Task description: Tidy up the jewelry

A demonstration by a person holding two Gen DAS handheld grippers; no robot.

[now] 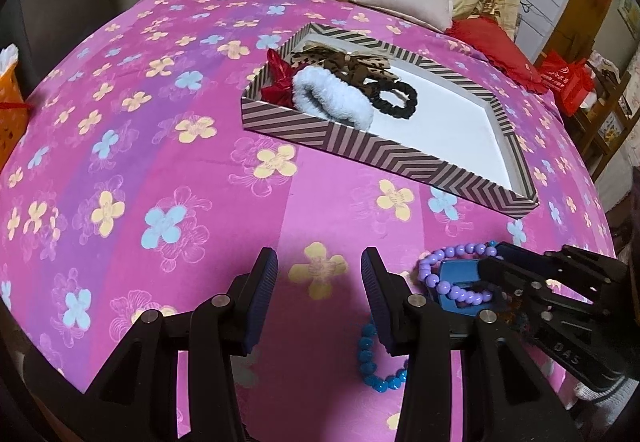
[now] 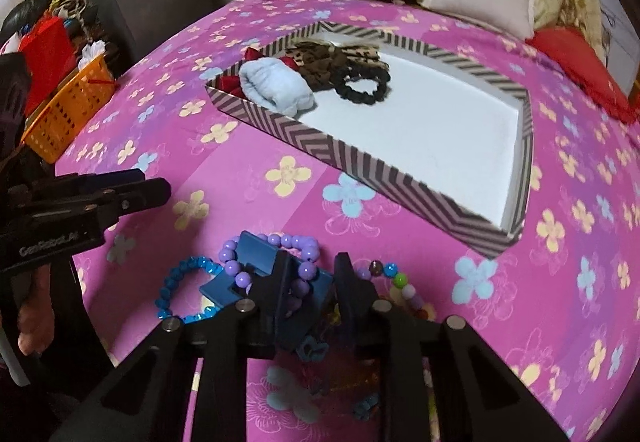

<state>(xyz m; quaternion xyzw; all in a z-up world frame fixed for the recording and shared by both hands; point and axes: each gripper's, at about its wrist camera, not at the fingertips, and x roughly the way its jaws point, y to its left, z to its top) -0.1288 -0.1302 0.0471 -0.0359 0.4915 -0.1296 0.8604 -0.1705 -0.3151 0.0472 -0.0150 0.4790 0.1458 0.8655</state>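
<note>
Left wrist view: left gripper hovers over the pink flowered bed cover, jaws spread wide, nothing between them. To its right, the right gripper reaches in over a blue holder with a purple bead bracelet looped around it. A blue bead bracelet lies on the cover just beside the left gripper's right finger.

Right wrist view: right gripper with jaws partly apart, set on either side of the blue holder; one finger passes through the purple bracelet loop. Cannot tell whether the fingers actually pinch the holder. Blue bracelet lies left of the holder; a multicoloured bead bracelet lies on its right, partly hidden by the gripper.

Striped shallow box sits farther back on the bed, well apart from the bracelets. In its left end: white fluffy scrunchie, black scrunchie, brown patterned bow, red bow. The rest of the white floor shows bare.

Orange basket stands at the bed's left edge.
</note>
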